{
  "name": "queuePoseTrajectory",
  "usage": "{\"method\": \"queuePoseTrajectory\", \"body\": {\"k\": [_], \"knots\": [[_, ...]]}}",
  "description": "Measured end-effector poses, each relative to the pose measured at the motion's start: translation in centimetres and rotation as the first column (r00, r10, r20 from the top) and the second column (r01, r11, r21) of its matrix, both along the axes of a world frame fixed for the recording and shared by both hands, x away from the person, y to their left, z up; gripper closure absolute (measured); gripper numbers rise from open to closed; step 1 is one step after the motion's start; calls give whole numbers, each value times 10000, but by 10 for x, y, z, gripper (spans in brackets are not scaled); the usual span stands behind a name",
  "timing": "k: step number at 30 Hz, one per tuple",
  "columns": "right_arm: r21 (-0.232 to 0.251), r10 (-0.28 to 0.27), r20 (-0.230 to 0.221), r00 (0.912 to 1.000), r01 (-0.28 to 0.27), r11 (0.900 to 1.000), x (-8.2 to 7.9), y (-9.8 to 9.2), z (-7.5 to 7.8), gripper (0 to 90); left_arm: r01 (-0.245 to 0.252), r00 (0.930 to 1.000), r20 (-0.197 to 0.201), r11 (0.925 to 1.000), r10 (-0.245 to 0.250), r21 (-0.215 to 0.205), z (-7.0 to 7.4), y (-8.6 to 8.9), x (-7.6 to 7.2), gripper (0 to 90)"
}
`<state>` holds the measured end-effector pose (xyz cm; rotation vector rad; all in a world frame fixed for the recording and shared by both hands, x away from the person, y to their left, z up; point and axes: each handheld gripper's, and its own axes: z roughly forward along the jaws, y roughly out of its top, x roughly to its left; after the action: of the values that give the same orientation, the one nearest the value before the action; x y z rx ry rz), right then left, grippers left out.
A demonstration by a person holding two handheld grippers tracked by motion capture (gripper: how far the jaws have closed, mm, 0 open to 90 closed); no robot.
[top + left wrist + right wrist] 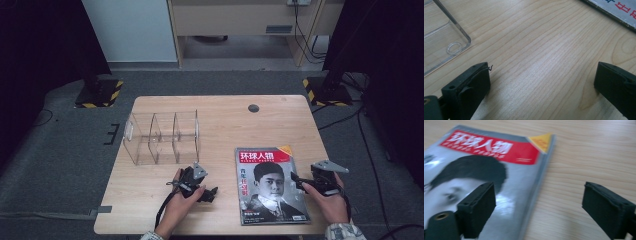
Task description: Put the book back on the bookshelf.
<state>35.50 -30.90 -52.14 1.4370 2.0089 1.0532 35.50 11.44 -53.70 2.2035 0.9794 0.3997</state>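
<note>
A magazine (270, 185) with a red title band and a portrait cover lies flat on the wooden table (225, 120), front right. A clear acrylic divider rack (162, 137) stands at the left. My left gripper (210, 194) rests low on the table between rack and magazine, jaws open over bare wood (541, 82); the rack's corner (451, 45) is at its upper left. My right gripper (298, 181) sits at the magazine's right edge, jaws open and straddling that edge (537, 202), with the magazine (499, 157) beneath its left jaw.
A dark round cable hole (253, 108) sits near the table's far edge. Beyond the table are dark stands with yellow-black striped bases (100, 92), cables on the floor and a cabinet at the back.
</note>
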Motion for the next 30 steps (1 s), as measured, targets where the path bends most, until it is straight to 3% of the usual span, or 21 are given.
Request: {"method": "queuePoseTrajectory", "body": {"k": [3,6,13,14,15,17,19,22,23,28,30], "knots": [[-191,579,-142,9982,-582,9981,-1,10,-2,182,17,10000,12,10000,-17,-27,0,0,-1,0],[-384,675,-291,9973,-686,9969,-1,13,-4,197,33,10000,3,10000,-33,-13,0,0,-3,0],[-148,913,-583,9941,-923,9956,1,14,-8,217,-33,10000,-34,9999,32,-134,1,-3,-6,2],[-209,951,-595,9937,-964,9951,1,15,-9,222,-22,10000,6,9995,22,-322,2,-5,-7,50],[-233,967,-598,9935,-982,9949,2,15,-9,224,258,9996,-129,9968,-268,-753,3,-11,-8,80],[-167,1014,-561,9933,-1025,9946,4,15,-9,225,364,9993,-94,9960,-373,-812,3,-19,-9,80],[-89,967,-648,9932,-975,9952,5,15,-10,238,281,9996,-1,9979,-281,-588,1,-26,-11,73],[-141,1013,-696,9924,-1025,9946,6,15,-9,241,237,9996,-133,9971,-247,-727,3,-33,-12,106],[-123,975,-728,9926,-986,9950,7,16,-9,251,11,9999,-164,9960,-26,-895,8,-41,-14,117],[-306,1140,-803,9902,-1168,9927,8,19,-10,266,146,9999,-53,9971,-151,-753,14,-62,-17,146],[-251,1141,-949,9889,-1169,9928,8,21,-11,274,213,9998,-18,9966,-215,-793,14,-72,-19,234]]}}
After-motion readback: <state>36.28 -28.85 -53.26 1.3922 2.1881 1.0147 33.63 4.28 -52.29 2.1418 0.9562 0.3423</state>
